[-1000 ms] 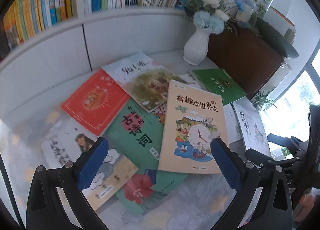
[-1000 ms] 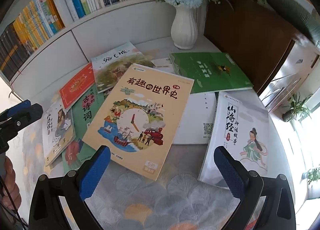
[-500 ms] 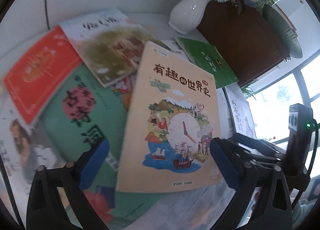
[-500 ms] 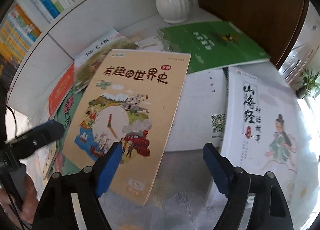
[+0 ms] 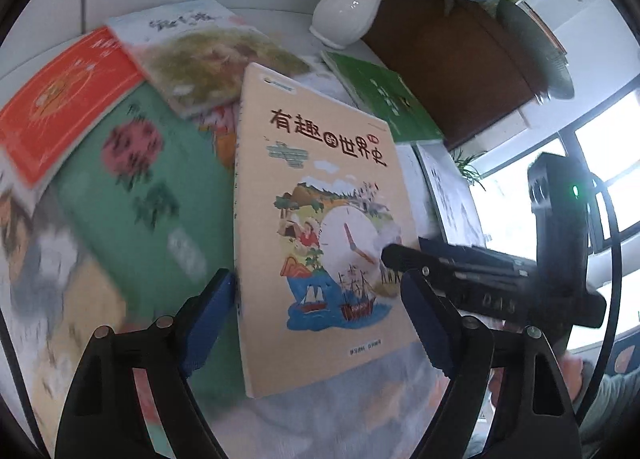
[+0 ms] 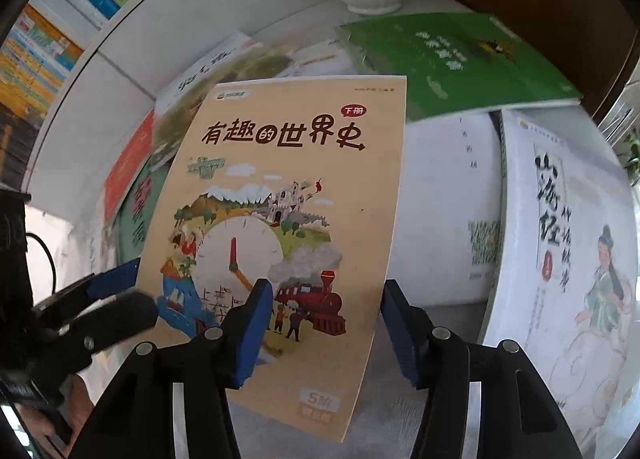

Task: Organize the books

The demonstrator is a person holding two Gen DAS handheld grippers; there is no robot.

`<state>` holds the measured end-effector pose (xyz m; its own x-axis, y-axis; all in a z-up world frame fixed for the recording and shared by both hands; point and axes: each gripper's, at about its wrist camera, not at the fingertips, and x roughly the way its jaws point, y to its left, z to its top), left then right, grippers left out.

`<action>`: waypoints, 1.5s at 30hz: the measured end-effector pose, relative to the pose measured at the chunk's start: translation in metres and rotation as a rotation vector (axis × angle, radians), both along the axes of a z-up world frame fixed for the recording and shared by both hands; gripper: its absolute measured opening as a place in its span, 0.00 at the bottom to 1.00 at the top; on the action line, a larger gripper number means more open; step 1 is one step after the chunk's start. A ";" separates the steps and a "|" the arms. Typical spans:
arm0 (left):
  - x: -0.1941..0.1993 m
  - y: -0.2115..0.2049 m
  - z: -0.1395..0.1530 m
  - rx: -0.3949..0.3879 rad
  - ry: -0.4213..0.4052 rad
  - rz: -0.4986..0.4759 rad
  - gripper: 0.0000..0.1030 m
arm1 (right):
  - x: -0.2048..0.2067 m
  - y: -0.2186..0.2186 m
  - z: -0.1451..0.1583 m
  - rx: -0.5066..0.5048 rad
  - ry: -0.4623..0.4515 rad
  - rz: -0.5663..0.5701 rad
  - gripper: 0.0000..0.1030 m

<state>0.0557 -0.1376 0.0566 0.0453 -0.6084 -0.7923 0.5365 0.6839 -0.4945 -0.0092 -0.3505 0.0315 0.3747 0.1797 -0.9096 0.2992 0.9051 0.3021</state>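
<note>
Straddling the tan history book (image 5: 320, 227) with both my grippers, I see it lying on top of the scattered pile, its long axis running from lower centre of each frame up to the title end, which points toward the white vase (image 5: 348, 7) at the top. My left gripper (image 5: 320, 315) has just been closing, jaws still spread, one blue pad beside the spine edge, the other over the lower right cover; whether they press I cannot tell. My right gripper (image 6: 326, 333) has also been closing, its left pad over the cover, its right pad just off the book's right edge. A green book (image 6: 452, 59) lies upper right
</note>
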 end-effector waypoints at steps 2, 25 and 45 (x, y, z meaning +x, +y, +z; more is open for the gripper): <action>-0.020 0.013 0.001 0.028 -0.010 0.001 0.80 | -0.010 0.011 -0.001 -0.001 0.018 0.029 0.54; -0.098 0.073 -0.035 0.082 0.061 0.112 0.85 | -0.121 0.068 -0.023 -0.105 0.010 0.079 0.51; -0.093 0.079 -0.002 -0.202 0.108 0.083 0.87 | -0.170 0.046 -0.028 0.150 -0.077 -0.025 0.38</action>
<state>-0.0368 -0.0589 0.0549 0.0238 -0.7530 -0.6576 0.4193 0.6046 -0.6772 -0.1787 -0.3044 0.0031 0.4487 0.3006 -0.8416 0.2918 0.8408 0.4559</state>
